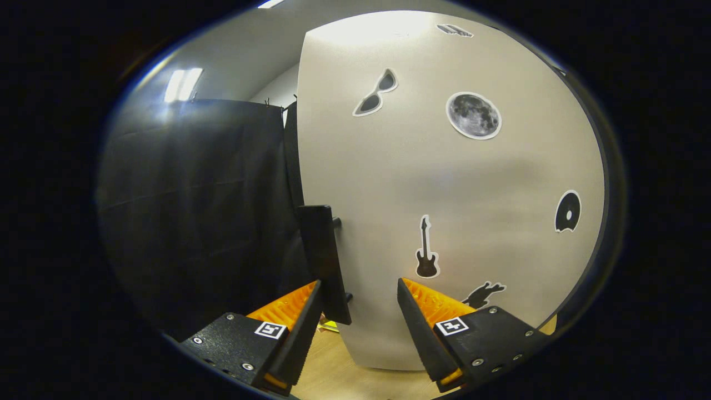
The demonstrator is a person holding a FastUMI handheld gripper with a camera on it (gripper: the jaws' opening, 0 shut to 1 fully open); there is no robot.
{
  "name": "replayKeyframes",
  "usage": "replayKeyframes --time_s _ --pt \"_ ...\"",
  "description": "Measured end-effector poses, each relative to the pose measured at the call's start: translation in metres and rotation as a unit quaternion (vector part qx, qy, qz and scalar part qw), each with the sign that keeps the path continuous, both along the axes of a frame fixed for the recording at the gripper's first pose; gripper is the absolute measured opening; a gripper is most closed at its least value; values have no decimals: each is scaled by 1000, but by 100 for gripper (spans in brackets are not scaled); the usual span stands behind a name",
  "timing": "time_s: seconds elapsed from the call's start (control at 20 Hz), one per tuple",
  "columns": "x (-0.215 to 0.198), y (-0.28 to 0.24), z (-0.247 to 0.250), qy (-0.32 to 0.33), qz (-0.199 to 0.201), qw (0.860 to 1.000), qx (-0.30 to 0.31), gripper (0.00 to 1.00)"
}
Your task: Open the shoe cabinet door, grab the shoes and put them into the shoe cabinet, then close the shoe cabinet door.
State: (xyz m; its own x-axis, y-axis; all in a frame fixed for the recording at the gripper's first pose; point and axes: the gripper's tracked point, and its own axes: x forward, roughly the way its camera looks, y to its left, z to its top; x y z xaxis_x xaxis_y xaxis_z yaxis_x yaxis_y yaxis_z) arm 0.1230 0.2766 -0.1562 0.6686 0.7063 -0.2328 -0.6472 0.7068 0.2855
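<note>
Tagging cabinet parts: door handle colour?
Black, a vertical bar handle on the off-white door, just ahead of the open claw; gripper view.

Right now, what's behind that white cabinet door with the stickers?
The cabinet door hides the inside. Past its handle edge, black cloth hangs. The gripper is open, one finger beside the handle.

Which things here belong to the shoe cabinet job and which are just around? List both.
Belongs to the job:
- cabinet door, pale, close ahead
- door handle, dark, at the door's edge, between the open fingers
- gripper

Just around:
- stickers on the door: sunglasses, moon, guitar
- black cloth wall
- wooden floor
</note>
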Motion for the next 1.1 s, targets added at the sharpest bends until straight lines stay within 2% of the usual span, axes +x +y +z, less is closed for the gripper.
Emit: replayKeyframes --time_s 0.4,0.85,1.1 --pt "4 -1 2 -6 -37 999 -12 85" --pt "-15 -52 69 -55 -88 995 6 85" --pt "-30 -99 109 -95 -137 986 -1 85"
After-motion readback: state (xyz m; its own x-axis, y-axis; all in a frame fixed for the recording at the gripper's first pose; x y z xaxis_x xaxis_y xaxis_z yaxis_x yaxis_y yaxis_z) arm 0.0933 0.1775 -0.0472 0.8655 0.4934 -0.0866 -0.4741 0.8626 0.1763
